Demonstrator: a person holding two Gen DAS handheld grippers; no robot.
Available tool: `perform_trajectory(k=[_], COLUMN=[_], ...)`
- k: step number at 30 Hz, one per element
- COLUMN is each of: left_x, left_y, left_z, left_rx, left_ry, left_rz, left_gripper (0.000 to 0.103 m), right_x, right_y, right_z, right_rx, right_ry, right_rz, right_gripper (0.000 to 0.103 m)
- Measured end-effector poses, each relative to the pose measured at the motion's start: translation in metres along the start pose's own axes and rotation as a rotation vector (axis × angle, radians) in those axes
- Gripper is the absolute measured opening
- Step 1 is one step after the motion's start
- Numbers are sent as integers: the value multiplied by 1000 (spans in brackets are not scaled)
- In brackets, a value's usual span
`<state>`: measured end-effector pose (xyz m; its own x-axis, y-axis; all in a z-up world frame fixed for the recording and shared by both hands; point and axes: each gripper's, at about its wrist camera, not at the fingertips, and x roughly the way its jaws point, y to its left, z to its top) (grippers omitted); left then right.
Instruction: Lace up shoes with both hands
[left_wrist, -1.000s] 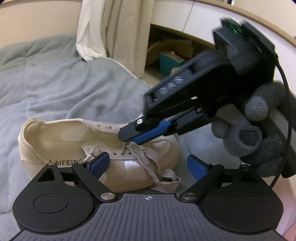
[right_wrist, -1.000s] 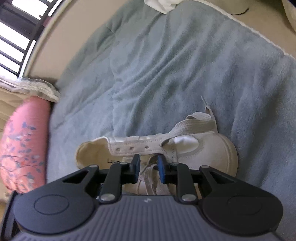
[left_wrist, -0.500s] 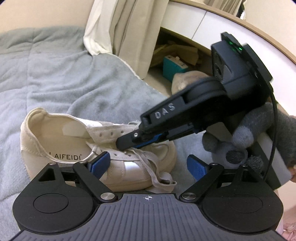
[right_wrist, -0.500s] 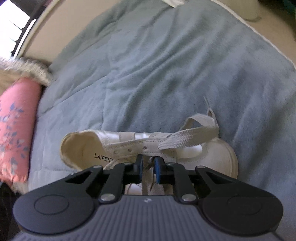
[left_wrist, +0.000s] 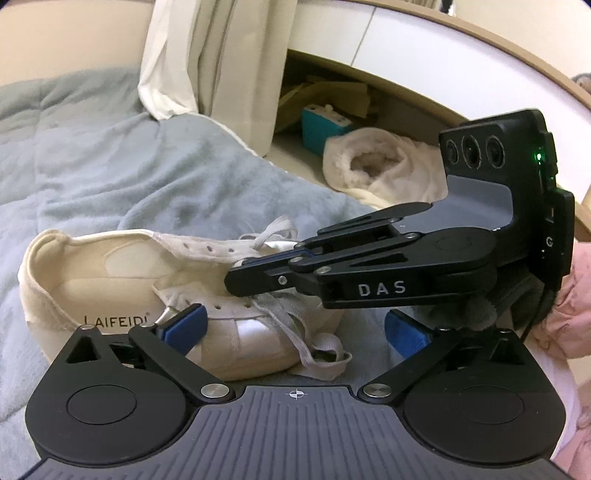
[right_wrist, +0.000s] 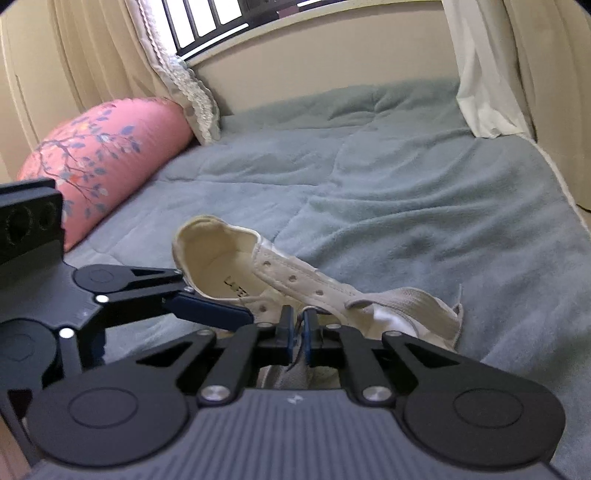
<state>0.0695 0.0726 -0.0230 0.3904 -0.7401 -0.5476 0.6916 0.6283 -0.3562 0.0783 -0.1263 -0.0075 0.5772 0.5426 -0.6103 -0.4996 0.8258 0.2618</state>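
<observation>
A cream canvas shoe (left_wrist: 110, 280) lies on its side on the grey-blue blanket (left_wrist: 92, 177), with its opening toward the left. Its flat lace (left_wrist: 299, 332) hangs loose over the toe end. My left gripper (left_wrist: 295, 330) is open just in front of the shoe, one blue pad (left_wrist: 184, 326) close to the eyelet row. My right gripper (left_wrist: 236, 273) reaches in from the right over the tongue. In the right wrist view the right gripper (right_wrist: 300, 330) is shut on a strand of lace, beside the shoe (right_wrist: 221, 258). A lace loop (right_wrist: 406, 310) drapes over the toe.
A pink floral pillow (right_wrist: 92, 162) lies at the head of the bed under a window with curtains. The bed edge runs along the right, with a teal box (left_wrist: 321, 129) and a white fleece bundle (left_wrist: 369, 166) on the floor beyond. A pink sleeve (left_wrist: 569, 306) shows at the far right.
My right gripper, still shut on the lace, has swung down and levelled out over the shoe; its view now looks across the bed. The left gripper stays open and has barely shifted.
</observation>
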Motion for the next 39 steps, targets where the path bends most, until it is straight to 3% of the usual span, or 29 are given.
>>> perform_trajectory(k=[25, 26, 27, 29, 32, 33, 36, 39], left_x=[-3, -3, -2, 2, 1, 0, -1, 1], left_y=[2, 2, 1, -2, 0, 2, 2, -2], left_z=[-3, -3, -3, -3, -3, -3, -4, -2], left_rx=[-12, -12, -7, 24, 7, -8, -5, 5], left_ry=[-2, -2, -4, 1, -9, -15, -19, -10], left_rz=[-9, -9, -12, -1, -5, -14, -17, 2], left_gripper=[103, 103, 103, 103, 103, 103, 103, 103], right_x=[9, 9, 8, 5, -3, -3, -11, -17], right_y=[0, 2, 8, 21, 46, 36, 3, -28], right_z=[-2, -2, -1, 0, 4, 7, 11, 5], right_rx=[11, 9, 3, -28, -185, -114, 118, 407], right_ry=[2, 1, 2, -9, -109, -90, -71, -16], right_rz=[80, 109, 188, 305, 187, 205, 122, 84], right_gripper=[6, 6, 0, 0, 1, 1, 2, 14])
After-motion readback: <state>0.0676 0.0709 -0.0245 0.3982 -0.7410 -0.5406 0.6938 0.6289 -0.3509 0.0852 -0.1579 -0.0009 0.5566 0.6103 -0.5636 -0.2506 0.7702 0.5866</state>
